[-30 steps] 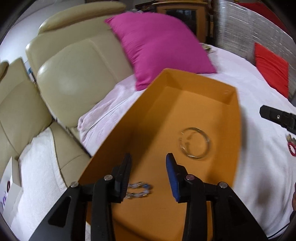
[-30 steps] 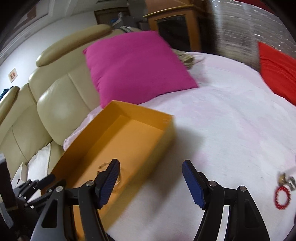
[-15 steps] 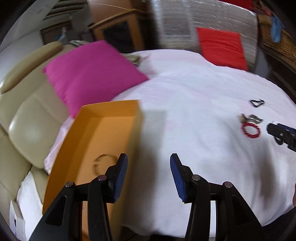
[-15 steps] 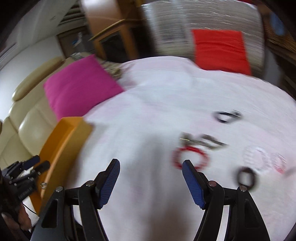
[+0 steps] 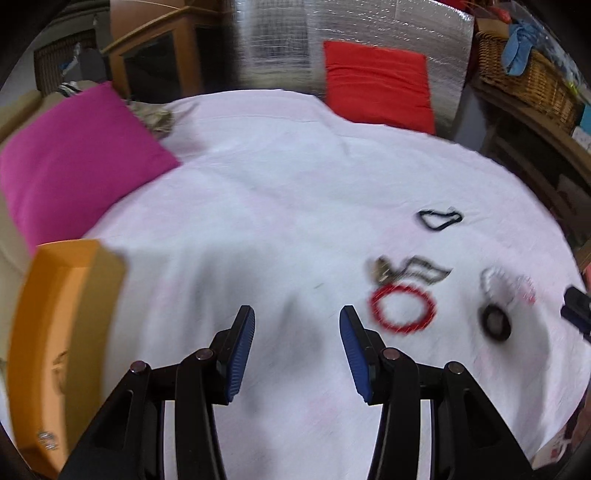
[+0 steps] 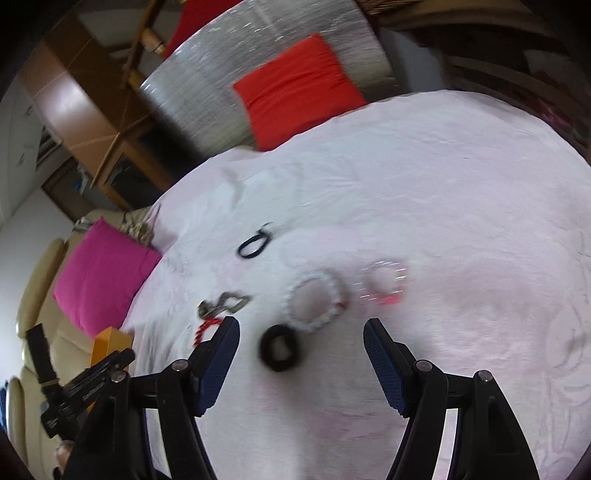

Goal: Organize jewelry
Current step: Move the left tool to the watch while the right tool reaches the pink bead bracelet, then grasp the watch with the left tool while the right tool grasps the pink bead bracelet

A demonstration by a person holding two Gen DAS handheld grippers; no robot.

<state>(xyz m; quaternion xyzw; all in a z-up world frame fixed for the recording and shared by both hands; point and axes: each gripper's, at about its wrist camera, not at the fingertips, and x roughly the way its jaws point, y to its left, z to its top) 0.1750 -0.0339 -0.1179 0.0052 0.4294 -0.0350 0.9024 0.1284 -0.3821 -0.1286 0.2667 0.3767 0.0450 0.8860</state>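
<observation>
Hovering above the white cloth [image 5: 295,192], left gripper [image 5: 297,334] and right gripper [image 6: 301,341] gape wide, empty. Orange cardboard box [image 5: 70,280] holds a thin metal ring [image 5: 59,363].

A lived-in home, a sitting room by the look of it.

Around me I see a cream leather sofa [image 6: 37,280] with a magenta cushion [image 5: 70,162] against it, a red cushion [image 5: 376,85] propped on a silver quilted panel [image 5: 354,33], a wooden cabinet [image 5: 155,59] with dark glass doors, and a wicker basket [image 5: 528,81] stuffed with cloth on a shelf. A white cloth [image 5: 295,184] covers the round surface I work over.
</observation>
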